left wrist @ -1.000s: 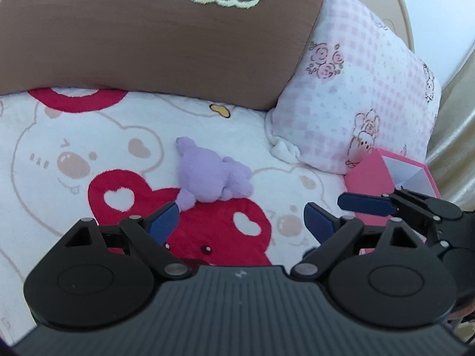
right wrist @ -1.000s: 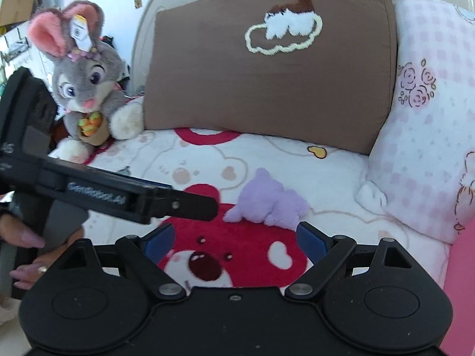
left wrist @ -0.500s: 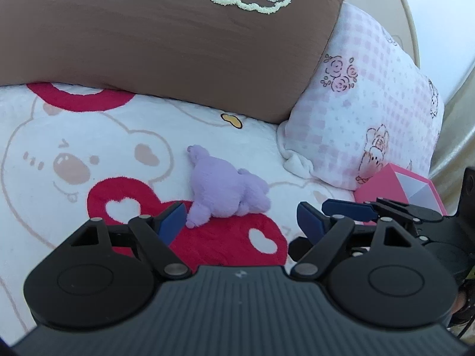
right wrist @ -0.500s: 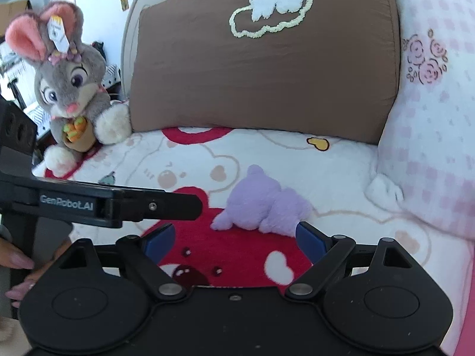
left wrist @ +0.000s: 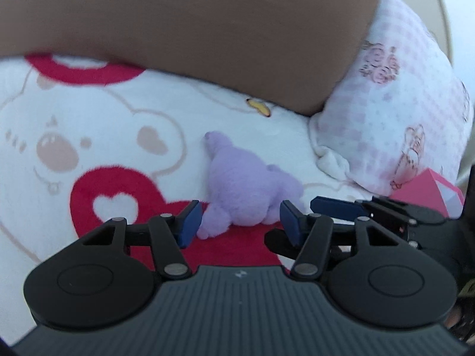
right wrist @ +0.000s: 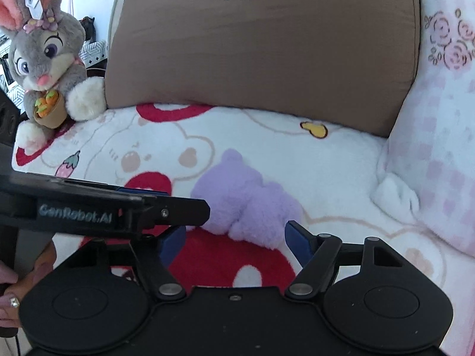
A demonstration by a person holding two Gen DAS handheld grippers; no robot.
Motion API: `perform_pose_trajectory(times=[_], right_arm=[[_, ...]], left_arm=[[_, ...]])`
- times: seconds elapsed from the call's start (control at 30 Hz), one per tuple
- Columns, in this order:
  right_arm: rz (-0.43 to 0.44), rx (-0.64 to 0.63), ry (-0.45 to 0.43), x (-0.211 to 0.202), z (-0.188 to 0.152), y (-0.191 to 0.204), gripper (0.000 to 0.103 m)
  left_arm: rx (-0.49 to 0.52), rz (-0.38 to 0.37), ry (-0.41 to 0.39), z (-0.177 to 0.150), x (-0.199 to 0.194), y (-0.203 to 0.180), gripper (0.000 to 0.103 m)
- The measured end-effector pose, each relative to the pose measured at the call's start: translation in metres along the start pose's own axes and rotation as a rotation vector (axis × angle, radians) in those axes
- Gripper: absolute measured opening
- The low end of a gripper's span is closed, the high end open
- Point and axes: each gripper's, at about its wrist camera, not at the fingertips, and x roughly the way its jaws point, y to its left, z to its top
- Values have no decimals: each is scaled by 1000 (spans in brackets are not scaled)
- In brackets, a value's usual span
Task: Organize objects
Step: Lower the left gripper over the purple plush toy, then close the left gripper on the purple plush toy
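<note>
A small purple plush toy (left wrist: 246, 187) (right wrist: 246, 201) lies on the white and red bear-print blanket (left wrist: 89, 124) (right wrist: 326, 172). My left gripper (left wrist: 241, 222) is low over it with its jaws closing. The toy's near end sits between the blue pads, and I see no pad pressing on it. My right gripper (right wrist: 236, 240) comes in from the right, jaws also closing, with the toy's near edge just ahead of its tips. In the right wrist view the left gripper's finger (right wrist: 178, 207) reaches the toy's left side. The right gripper's blue finger (left wrist: 335, 207) shows in the left wrist view.
A brown pillow (right wrist: 261, 50) and a pink checked pillow (left wrist: 397, 112) stand against the headboard behind the toy. A grey rabbit plush (right wrist: 47, 59) sits at the far left. A pink box (left wrist: 427, 190) is at the right edge. A hand (right wrist: 14, 293) holds the left gripper.
Both grippers have come down and closer to the purple toy, which now looks larger. Both pairs of jaws have narrowed around it.
</note>
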Motion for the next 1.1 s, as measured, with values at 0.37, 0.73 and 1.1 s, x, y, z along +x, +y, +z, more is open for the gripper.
perform_pose_trajectory(times=[0.37,0.73,1.1], right_arm=[[-20,-16,36,22,3,-7,53],[-10,-17,46,8,-11,2,42],[-20,-85,48,-17,-37,16,42]], left_arm=[[-62,3,9,1,21,9,49],[-32,-4,53,-10,7,3,41],[-89,-85,156,-23,-6,-2,37]])
